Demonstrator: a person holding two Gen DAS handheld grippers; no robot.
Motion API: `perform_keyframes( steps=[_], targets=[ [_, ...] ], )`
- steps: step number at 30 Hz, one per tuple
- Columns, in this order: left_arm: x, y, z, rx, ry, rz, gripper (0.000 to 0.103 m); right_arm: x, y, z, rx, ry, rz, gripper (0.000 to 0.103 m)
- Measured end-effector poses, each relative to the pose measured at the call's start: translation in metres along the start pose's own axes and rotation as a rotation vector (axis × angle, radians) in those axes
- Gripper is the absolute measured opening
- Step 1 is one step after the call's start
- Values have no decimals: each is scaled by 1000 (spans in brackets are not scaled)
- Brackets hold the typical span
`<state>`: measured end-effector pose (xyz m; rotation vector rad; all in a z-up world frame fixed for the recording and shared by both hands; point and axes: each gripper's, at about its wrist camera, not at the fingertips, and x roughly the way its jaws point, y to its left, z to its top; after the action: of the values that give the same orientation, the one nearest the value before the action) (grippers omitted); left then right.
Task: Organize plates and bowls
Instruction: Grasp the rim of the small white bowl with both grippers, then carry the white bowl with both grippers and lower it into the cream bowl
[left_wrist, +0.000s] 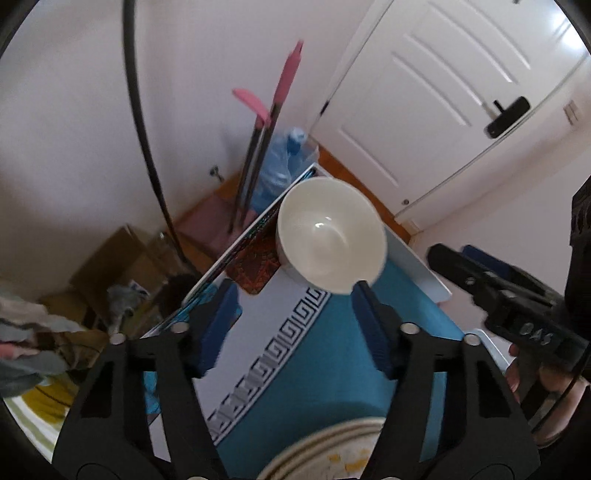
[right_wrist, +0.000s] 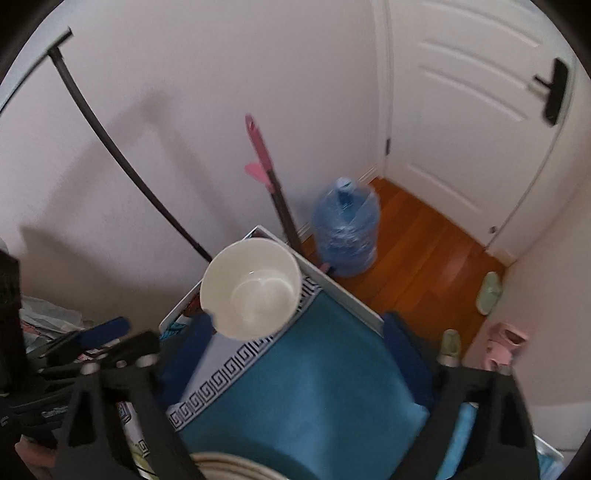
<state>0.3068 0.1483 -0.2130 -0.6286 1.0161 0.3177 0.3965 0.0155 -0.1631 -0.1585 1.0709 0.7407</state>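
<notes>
A white bowl stands upright and empty at the far corner of a table covered by a teal cloth with a white key-pattern border. In the left wrist view the bowl sits at about twelve o'clock from the left gripper, just beyond its fingertips. The left gripper's blue-padded fingers stand apart with only cloth between them; the tip of the right-hand finger overlaps the bowl's near rim, but whether it touches cannot be told. A plate with a banded rim and yellow crumbs lies at six o'clock, at the bottom edge between the finger arms.

In the right wrist view the bowl lies at about eleven o'clock from the right gripper, whose fingers are spread wide and grip nothing. Its left fingertip overlaps the bowl's lower rim; contact cannot be told. The plate's rim shows at six o'clock. The other gripper reaches in at nine o'clock.

Beyond the table, at one o'clock, a blue water jug stands on the wooden floor beside pink-handled poles that lean on the wall. A white door fills the upper right.
</notes>
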Motion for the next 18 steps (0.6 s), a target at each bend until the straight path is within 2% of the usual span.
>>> perform_keyframes(
  steps=[5, 6, 8, 10, 12, 16, 18],
  targets=[
    [46, 4, 12, 17, 31, -10, 48, 57, -6, 3, 30, 93, 42, 51],
    [53, 6, 13, 13, 37, -13, 44, 65, -8, 3, 42, 106, 55, 50],
    [67, 9, 17, 4, 57, -18, 35, 75, -9, 5, 54, 124, 71, 39],
    [76, 11, 20, 2, 70, -20, 25, 85, -9, 6, 61, 141, 83, 33],
    [83, 12, 23, 5, 75, -26, 23, 93, -9, 6, 63, 147, 84, 31],
    [87, 7, 27, 33, 68, -5, 19, 103, -10, 6, 60, 150, 80, 14],
    [85, 7, 26, 40, 63, 0, 19, 103, -11, 4, 62, 142, 71, 11]
  ],
)
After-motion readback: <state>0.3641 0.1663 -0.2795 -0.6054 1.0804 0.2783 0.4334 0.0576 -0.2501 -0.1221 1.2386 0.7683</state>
